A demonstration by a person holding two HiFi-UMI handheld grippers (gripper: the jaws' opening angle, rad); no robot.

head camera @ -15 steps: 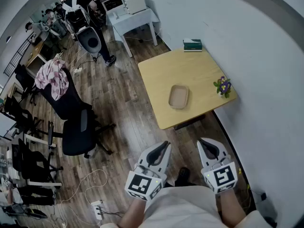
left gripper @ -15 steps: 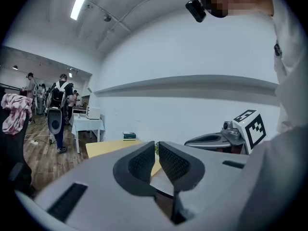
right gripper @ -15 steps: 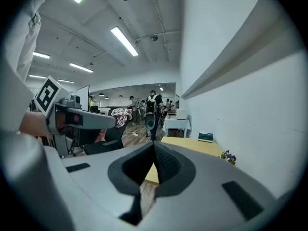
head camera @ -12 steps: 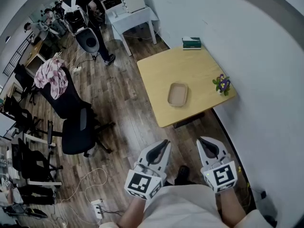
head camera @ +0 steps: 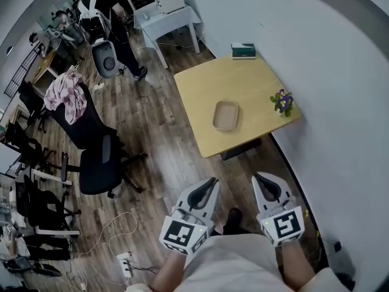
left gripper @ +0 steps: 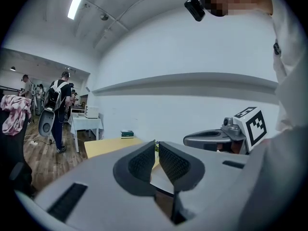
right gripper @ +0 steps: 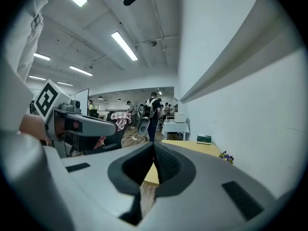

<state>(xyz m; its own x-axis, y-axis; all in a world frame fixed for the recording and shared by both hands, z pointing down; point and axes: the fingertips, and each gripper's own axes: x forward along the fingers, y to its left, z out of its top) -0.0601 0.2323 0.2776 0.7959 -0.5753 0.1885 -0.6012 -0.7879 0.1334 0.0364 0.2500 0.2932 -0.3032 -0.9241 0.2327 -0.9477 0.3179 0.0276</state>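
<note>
Tan tray (head camera: pixel 226 115) near centre of wooden tabletop (head camera: pixel 200 96), well apart from both claws, at their 12 o'clock. Left claw (head camera: pixel 210 184) and right claw (head camera: pixel 260 179) side by side above the floor (head camera: pixel 158 163), each drawn narrow, pads all but meeting, nothing between. Potted flowers (head camera: pixel 282 102) at tray's 3 o'clock; green box (head camera: pixel 244 50) at 1 o'clock.

Wooden table (head camera: pixel 200 96) with tray (head camera: pixel 226 115), flowers (head camera: pixel 282 101), perhaps a box (head camera: pixel 244 50).
</note>
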